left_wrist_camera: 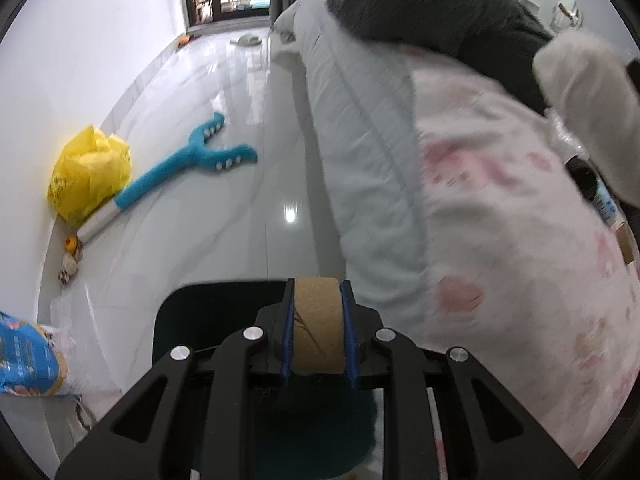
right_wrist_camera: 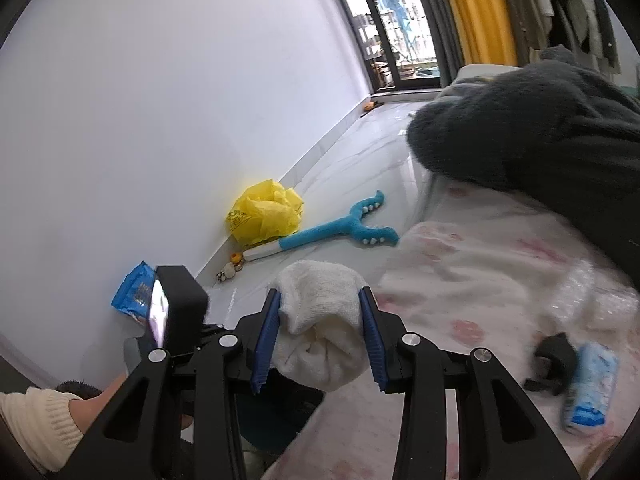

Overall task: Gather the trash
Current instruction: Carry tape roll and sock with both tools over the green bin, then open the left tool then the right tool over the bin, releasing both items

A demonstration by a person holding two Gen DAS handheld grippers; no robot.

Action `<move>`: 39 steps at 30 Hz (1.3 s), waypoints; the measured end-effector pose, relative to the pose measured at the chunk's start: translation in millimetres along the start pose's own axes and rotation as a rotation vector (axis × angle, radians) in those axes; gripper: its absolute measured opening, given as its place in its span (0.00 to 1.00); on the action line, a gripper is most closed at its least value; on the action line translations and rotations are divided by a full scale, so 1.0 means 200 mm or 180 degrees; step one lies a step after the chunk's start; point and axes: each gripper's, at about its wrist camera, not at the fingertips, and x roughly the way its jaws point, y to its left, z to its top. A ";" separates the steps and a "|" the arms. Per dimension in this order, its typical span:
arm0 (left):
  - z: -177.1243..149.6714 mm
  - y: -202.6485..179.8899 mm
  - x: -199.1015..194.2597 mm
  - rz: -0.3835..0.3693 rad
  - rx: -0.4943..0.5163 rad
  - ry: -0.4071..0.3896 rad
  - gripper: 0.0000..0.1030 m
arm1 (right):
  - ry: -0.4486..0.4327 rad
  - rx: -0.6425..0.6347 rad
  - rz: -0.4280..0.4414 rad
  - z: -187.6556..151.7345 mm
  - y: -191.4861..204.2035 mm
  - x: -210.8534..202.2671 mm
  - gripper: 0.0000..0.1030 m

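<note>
My left gripper (left_wrist_camera: 317, 328) is shut on a brown cardboard tube (left_wrist_camera: 318, 330) and holds it over a dark bin (left_wrist_camera: 208, 320) on the floor beside the bed. My right gripper (right_wrist_camera: 320, 336) is shut on a white rolled sock or cloth (right_wrist_camera: 320, 320), held at the bed's edge above the same dark bin (right_wrist_camera: 276, 412). The white cloth also shows at the right of the left wrist view (left_wrist_camera: 588, 116). A blue and white packet (right_wrist_camera: 588, 388) and a small black item (right_wrist_camera: 554, 362) lie on the pink-patterned bedding (right_wrist_camera: 480, 280).
A yellow plastic bag (left_wrist_camera: 90, 172) and a blue plush toy (left_wrist_camera: 192, 164) lie on the tiled floor by the white wall. A blue snack bag (right_wrist_camera: 134, 292) and small toys (right_wrist_camera: 232, 266) sit at the wall base. A dark grey blanket (right_wrist_camera: 540, 128) covers the bed.
</note>
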 end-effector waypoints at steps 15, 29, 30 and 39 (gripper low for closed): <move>-0.17 0.30 0.15 0.0053 -0.0303 0.0518 0.22 | 0.0303 -0.0197 0.0107 0.01 0.24 0.29 0.39; -0.20 0.46 0.00 0.0019 -0.0338 0.0311 0.61 | 0.0645 -0.0299 0.0073 -0.05 0.34 0.58 0.39; -0.19 0.47 -0.01 0.0009 -0.0344 0.0278 0.62 | 0.0675 -0.0309 0.0069 -0.05 0.35 0.60 0.39; -0.16 0.55 -0.17 0.0025 -0.0367 -0.0120 0.66 | 0.0975 -0.0405 -0.0026 -0.12 0.40 0.80 0.39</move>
